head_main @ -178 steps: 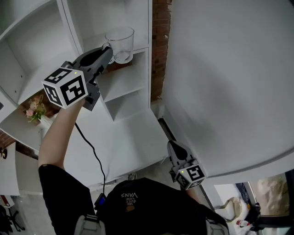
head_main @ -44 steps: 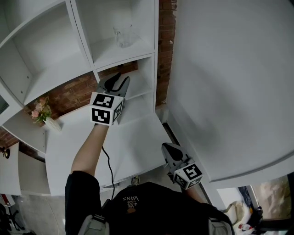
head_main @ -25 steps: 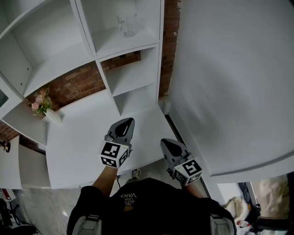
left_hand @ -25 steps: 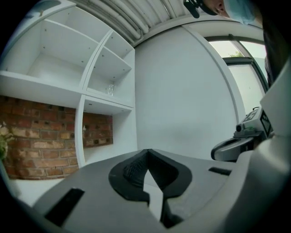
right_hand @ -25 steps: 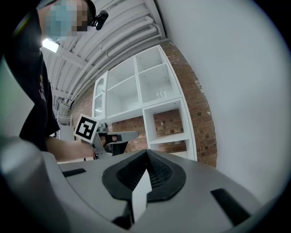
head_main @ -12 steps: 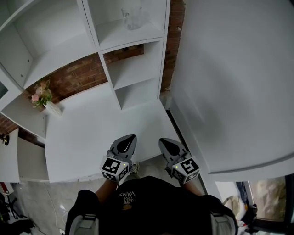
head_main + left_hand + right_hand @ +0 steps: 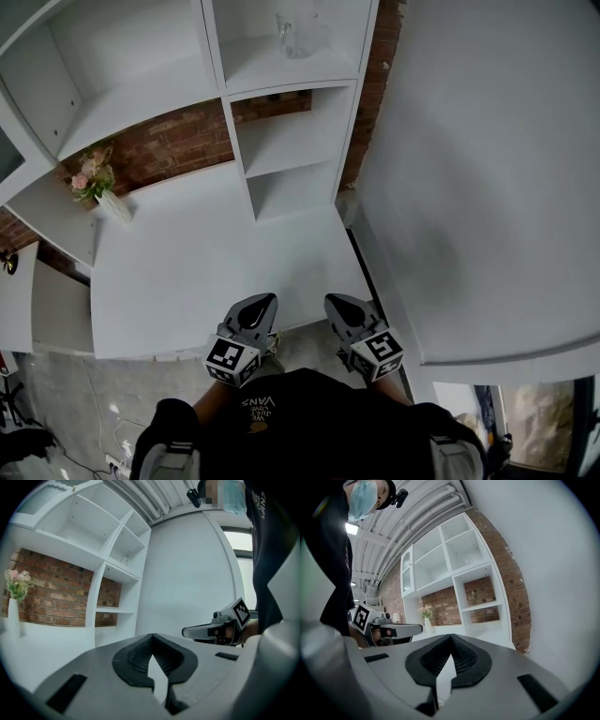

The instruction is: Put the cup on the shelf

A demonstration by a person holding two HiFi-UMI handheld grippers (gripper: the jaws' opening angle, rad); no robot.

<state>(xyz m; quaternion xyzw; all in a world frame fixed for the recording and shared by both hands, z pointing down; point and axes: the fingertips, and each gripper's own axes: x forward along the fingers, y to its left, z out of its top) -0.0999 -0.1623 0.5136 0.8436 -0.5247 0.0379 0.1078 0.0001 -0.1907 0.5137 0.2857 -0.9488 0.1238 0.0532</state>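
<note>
The clear glass cup [image 7: 298, 33] stands upright in the upper right compartment of the white shelf unit [image 7: 225, 89]. It also shows small and far off as the cup [image 7: 124, 560] in the left gripper view. My left gripper [image 7: 260, 302] hangs low by the counter's front edge, shut with nothing between its pads, far from the cup. My right gripper [image 7: 337, 302] is close beside it, also shut and empty. In their own views, the left gripper [image 7: 151, 635] and the right gripper [image 7: 451, 635] each show tips pressed together.
A white counter [image 7: 206, 253] stretches below the shelves, with a brick wall behind. A white vase of pink flowers [image 7: 98, 187] stands at the counter's left. A large white wall [image 7: 469, 169] fills the right side. The floor shows just past the counter's front edge.
My left gripper let go of the cup on the shelf, then came down and back to the counter's front edge beside the right gripper. The right gripper sank slightly.
</note>
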